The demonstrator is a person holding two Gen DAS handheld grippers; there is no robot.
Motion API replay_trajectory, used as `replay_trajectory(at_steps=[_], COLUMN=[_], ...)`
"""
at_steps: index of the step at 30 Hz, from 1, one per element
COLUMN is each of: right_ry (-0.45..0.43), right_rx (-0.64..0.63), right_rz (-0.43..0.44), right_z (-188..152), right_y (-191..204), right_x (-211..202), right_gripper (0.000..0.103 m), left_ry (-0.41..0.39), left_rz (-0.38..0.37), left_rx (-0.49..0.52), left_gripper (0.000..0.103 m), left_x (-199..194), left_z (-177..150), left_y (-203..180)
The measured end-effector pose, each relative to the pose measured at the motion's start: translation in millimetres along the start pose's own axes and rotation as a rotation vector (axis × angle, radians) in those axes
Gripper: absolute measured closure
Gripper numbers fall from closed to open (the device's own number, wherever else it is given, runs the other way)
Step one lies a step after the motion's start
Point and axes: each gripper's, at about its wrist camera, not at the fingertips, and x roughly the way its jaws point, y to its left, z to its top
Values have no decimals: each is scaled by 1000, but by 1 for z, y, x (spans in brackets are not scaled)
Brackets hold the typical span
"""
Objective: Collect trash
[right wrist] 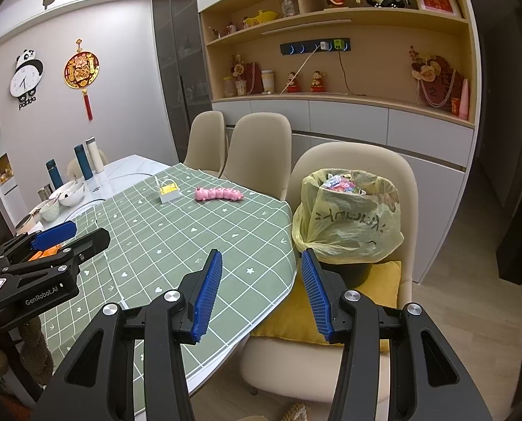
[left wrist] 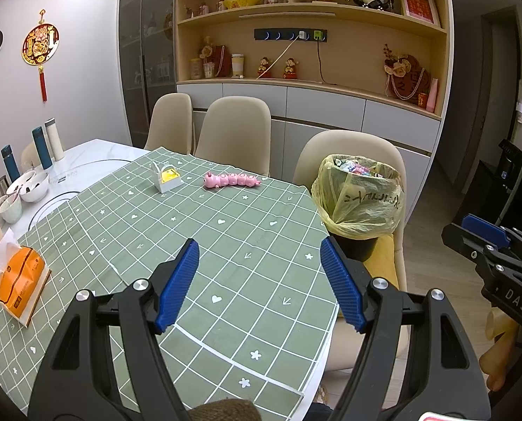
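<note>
A black bin lined with a yellow bag (left wrist: 360, 200) (right wrist: 348, 217) stands on a beige chair at the table's right edge, filled with wrappers. On the green checked tablecloth (left wrist: 197, 245) (right wrist: 176, 238) lie a pink caterpillar toy (left wrist: 231, 179) (right wrist: 218, 193) and a small white box with yellow inside (left wrist: 168, 179) (right wrist: 168, 192), both at the far side. My left gripper (left wrist: 259, 249) hangs open over the cloth with nothing between its fingers. My right gripper (right wrist: 261, 259) is open too, at the table's right edge just before the bin, empty.
An orange tissue pack (left wrist: 19, 286) lies at the left. Bowls (left wrist: 33, 186), a cup and three flasks (left wrist: 47, 147) stand on the bare marble end. Beige chairs (left wrist: 232, 133) line the far side. A yellow cushion (right wrist: 296, 312) lies under the bin. Shelving covers the back wall.
</note>
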Motion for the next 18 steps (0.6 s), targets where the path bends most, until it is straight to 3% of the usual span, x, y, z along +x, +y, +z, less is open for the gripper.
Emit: replay_trajectory(at_steps=[10,14,16,18], right_ry=[15,48,77,134], right_rx=[-6,-17,-36,-61], right_rz=[-6,-2,2,47], right_z=[1,3,4,5], right_y=[2,6,10,18], right_x=[5,23,41,71], right_gripper=[58,58,58,58], left_ry=[20,86,151,212], left_rz=[-5,4,27,129], left_rx=[-29,-62,-112,-186], left_gripper=[35,35,35,35], left_x=[5,24,49,81], left_z=[-3,-5,-10,-21], left_y=[4,16,38,75])
